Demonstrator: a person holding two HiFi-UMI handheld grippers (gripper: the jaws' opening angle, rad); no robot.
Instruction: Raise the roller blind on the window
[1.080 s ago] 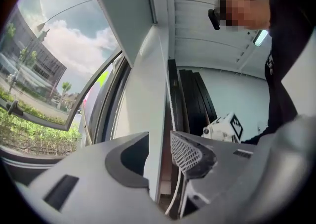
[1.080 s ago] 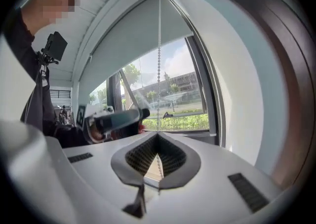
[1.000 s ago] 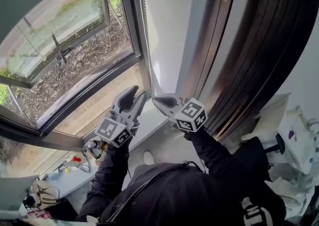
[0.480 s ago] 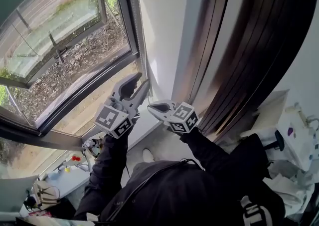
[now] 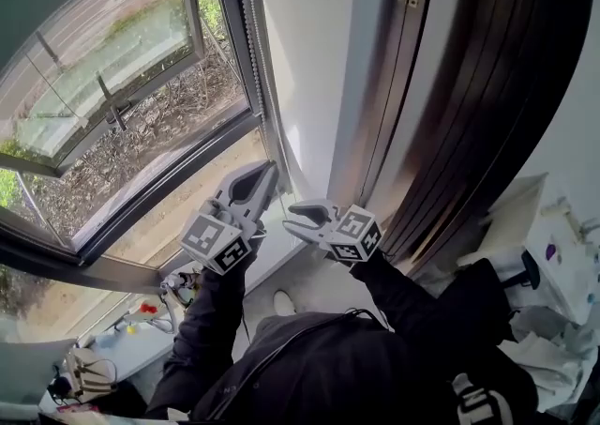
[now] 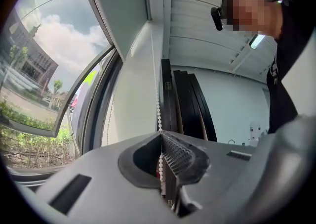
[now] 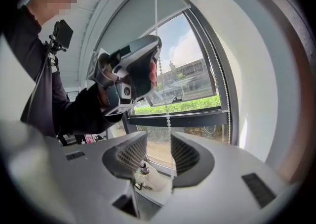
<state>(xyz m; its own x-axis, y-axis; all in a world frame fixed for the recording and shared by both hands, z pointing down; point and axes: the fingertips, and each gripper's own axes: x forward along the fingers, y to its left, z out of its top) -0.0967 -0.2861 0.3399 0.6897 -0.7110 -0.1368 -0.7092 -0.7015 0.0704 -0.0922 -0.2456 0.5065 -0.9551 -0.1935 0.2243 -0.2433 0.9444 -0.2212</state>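
A white bead chain [image 5: 251,29] hangs down the window frame's right side. The grey roller blind [image 7: 143,10] covers the top of the pane. My left gripper [image 5: 270,170] has just been closing and is shut on the bead chain [image 6: 159,112], which runs up out of its pinched pads [image 6: 161,135]. Just below it, my right gripper [image 5: 291,217] has just been opening. The chain [image 7: 168,116] hangs loose between its parted jaws [image 7: 159,139] without touching either pad. The right gripper view also shows the left gripper [image 7: 133,69] clamped on the chain above.
A white wall strip [image 5: 309,57] and dark folded door panels [image 5: 469,113] stand right of the window. The sill [image 5: 281,245] lies under the grippers. A cluttered desk [image 5: 103,348] sits at the lower left, and white items [image 5: 553,273] at the right.
The left gripper rose a little and closed on the chain. The right gripper slid down the chain and opened, letting it go.
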